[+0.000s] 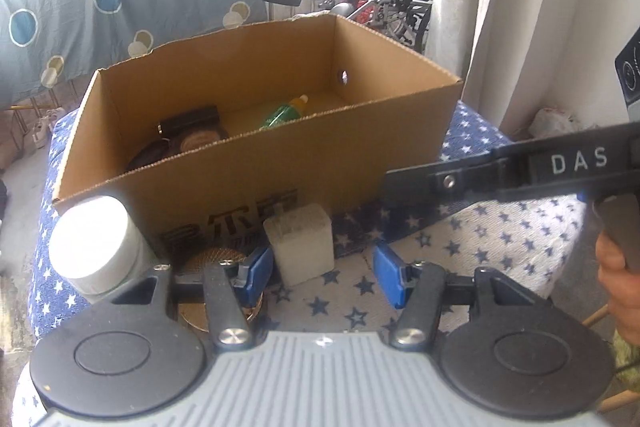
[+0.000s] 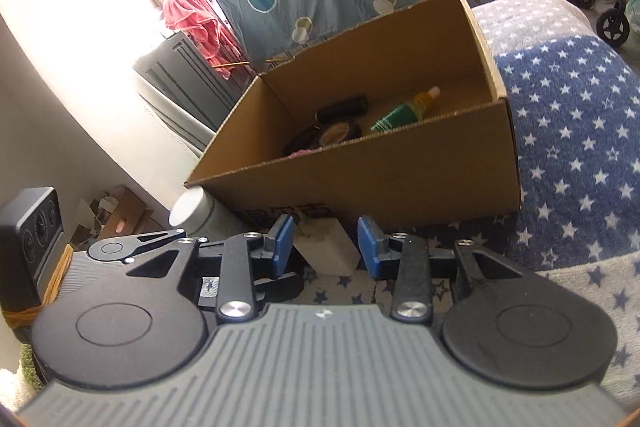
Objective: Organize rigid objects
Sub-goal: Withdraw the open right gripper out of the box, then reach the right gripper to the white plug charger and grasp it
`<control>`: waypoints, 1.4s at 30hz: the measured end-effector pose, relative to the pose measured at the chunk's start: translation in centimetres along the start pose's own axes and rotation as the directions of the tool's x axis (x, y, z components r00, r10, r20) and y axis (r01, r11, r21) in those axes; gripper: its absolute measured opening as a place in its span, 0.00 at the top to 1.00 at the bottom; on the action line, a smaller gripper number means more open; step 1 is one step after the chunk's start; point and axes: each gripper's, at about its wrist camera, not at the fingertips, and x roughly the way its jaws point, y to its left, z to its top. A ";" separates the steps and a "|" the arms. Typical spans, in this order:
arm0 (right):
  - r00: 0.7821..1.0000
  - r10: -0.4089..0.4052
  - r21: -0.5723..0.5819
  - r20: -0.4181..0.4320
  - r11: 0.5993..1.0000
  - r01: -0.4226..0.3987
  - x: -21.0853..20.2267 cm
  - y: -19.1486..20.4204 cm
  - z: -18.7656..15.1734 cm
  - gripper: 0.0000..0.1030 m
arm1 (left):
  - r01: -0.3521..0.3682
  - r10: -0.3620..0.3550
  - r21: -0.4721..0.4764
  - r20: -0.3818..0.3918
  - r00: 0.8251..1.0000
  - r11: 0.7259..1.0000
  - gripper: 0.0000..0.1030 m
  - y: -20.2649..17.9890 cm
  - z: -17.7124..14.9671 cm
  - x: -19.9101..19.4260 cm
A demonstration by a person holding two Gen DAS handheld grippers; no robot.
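White jar [image 1: 94,243] sits at 9 o'clock of the left gripper [image 1: 324,269], whose jaws are spread w/ nothing between; pale block [image 1: 302,247] just ahead at 12, touching the cardboard box [image 1: 320,163] front. Right gripper [image 2: 326,247] is also spread, block [image 2: 328,247] between its pads, contact unclear

"DAS" on right hand-held gripper [image 1: 400,179]

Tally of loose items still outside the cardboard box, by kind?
White-lidded jar: 1
Pale block: 1
Round gold mesh-topped tin: 1
Total: 3, all in front of the cardboard box.
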 end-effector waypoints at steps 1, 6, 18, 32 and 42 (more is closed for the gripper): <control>1.000 0.002 0.011 -0.006 1.000 -0.002 0.7 -0.1 -0.4 0.62 | -0.012 0.012 0.006 -0.002 1.000 1.000 0.44 0.0 0.0 0.4; 0.999 0.034 0.081 -0.022 0.996 -0.032 3.4 -1.2 -1.0 0.60 | -0.052 0.052 0.005 -0.009 0.999 0.999 0.45 0.0 0.0 2.1; 0.994 0.092 0.251 -0.051 0.965 -0.076 8.1 -3.2 -1.7 0.64 | -0.077 0.076 -0.039 -0.034 0.997 0.996 0.55 0.4 0.5 4.0; 0.996 0.082 0.234 -0.034 0.970 -0.071 7.6 -2.0 -2.3 0.72 | -0.076 0.076 -0.033 -0.020 0.997 0.997 0.55 -0.5 0.1 3.2; 0.998 0.070 0.226 -0.002 0.972 -0.067 5.3 -0.2 -2.8 0.72 | -0.059 0.060 -0.026 0.023 0.998 0.998 0.56 -1.6 -0.4 -0.1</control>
